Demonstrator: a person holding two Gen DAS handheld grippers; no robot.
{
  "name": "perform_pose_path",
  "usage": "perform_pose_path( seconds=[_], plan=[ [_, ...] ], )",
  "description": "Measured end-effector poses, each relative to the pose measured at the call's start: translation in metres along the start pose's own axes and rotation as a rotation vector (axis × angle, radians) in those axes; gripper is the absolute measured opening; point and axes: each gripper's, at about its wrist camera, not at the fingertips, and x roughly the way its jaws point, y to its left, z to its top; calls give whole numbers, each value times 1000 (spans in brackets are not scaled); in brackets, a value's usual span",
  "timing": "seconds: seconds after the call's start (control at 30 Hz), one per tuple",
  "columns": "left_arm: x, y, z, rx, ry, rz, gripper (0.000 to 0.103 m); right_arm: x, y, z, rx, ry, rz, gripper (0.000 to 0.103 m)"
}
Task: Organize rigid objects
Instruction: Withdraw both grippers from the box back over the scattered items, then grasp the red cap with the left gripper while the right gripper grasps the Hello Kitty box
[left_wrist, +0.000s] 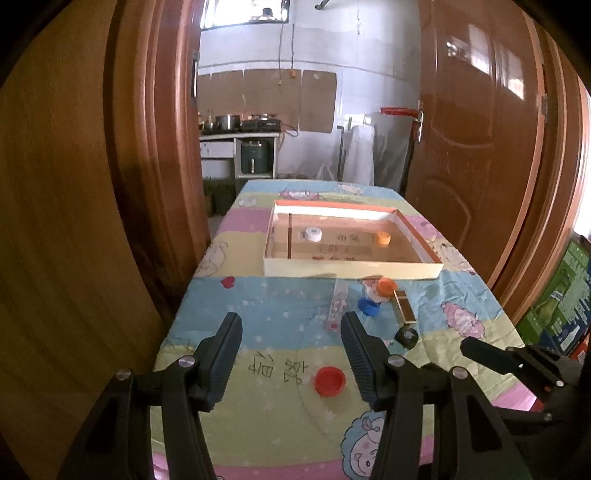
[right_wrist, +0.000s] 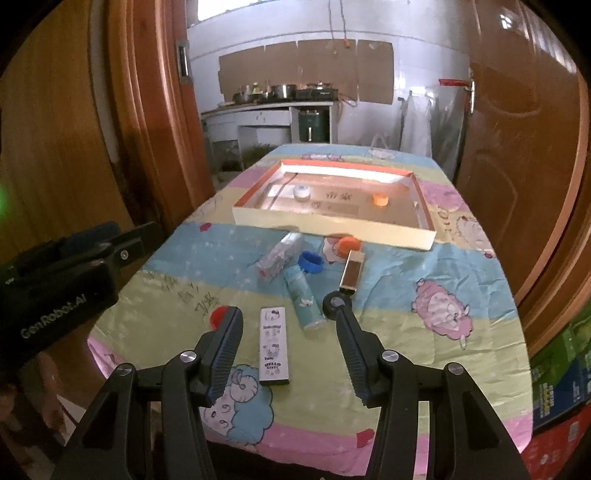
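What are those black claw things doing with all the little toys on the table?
Someone holds two grabbers, and both the left gripper and the right gripper are open and empty. A white cap and an orange cap already sit in the shallow box. The red cap and Hello Kitty box wait on the table.

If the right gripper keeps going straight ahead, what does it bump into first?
Probably the white Hello Kitty box. It lies flat on the table between the open fingers of the right gripper, right in its line. The teal tube lies just past it. Depth is hard to judge here.
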Motion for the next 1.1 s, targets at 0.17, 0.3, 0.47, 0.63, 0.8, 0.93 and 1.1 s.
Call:
perform_pose_path(
  seconds=[0.17, 0.3, 0.47, 0.63, 0.8, 0.93, 1.1],
  plan=[
    [18, 3, -9, -7, 42, -13, 56, 27, 3, -9, -16, 49, 0, 54],
    [32, 4, -17, -7, 75, -27, 56, 48, 5, -15, -23, 85, 1, 54],
    [44, 7, -23, -15, 106, -33, 56, 67, 6, -19, -36, 117, -3, 54],
    [55, 8, -29, -12, 131, -41, 56, 80, 7, -23, -43, 143, 5, 54],
    [65, 4, -35, 7, 159, -68, 56, 85, 9, -25, -62, 144, -1, 54],
    [69, 0, -38, 17, 176, -83, 55, 85, 10, -25, -76, 138, -28, 32],
    [72, -6, -42, 38, 192, -98, 55, 82, 2, -26, -56, 138, 1, 26]
  ],
)
